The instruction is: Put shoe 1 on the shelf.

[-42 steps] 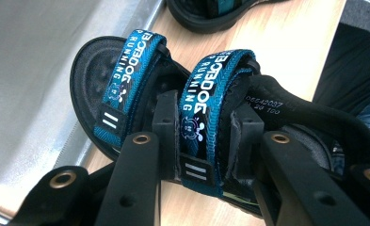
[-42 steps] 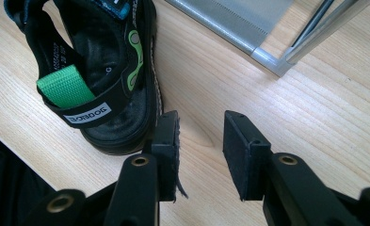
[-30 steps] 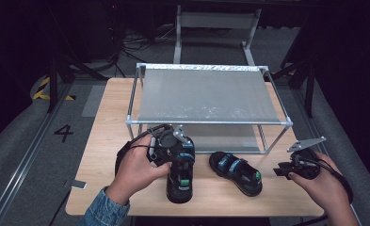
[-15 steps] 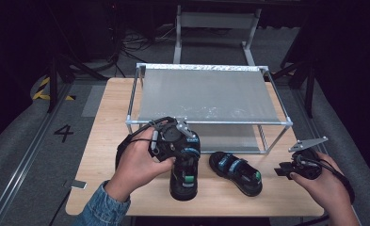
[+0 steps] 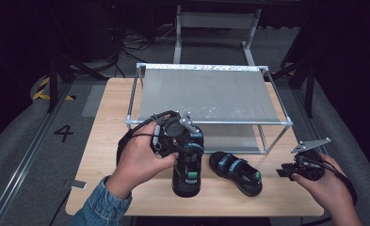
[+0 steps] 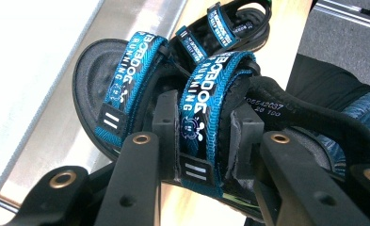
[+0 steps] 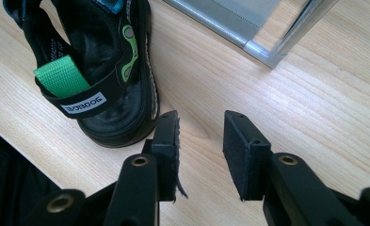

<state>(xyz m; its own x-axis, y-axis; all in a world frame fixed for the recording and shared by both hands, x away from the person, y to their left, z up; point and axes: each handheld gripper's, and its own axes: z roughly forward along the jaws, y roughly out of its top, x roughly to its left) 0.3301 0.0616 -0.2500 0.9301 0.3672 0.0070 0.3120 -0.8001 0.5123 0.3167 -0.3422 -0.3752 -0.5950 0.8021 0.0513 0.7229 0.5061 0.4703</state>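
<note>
Two sandals: the left gripper clamps one sandal's strap; the other sandal lies on the table. The right gripper gapes, empty.

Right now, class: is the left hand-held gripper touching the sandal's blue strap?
Touching. The left gripper view shows the left hand-held gripper with both jaws pressed against the blue strap of the sandal.

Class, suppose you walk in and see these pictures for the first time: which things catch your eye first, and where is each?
First, the left gripper, shut on the blue strap of a black sandal near the table's front edge. Next, the second sandal lying flat just to its right, and the open right gripper over bare wood at the table's right. Behind them stands a metal-framed rack with grey shelves.
</note>
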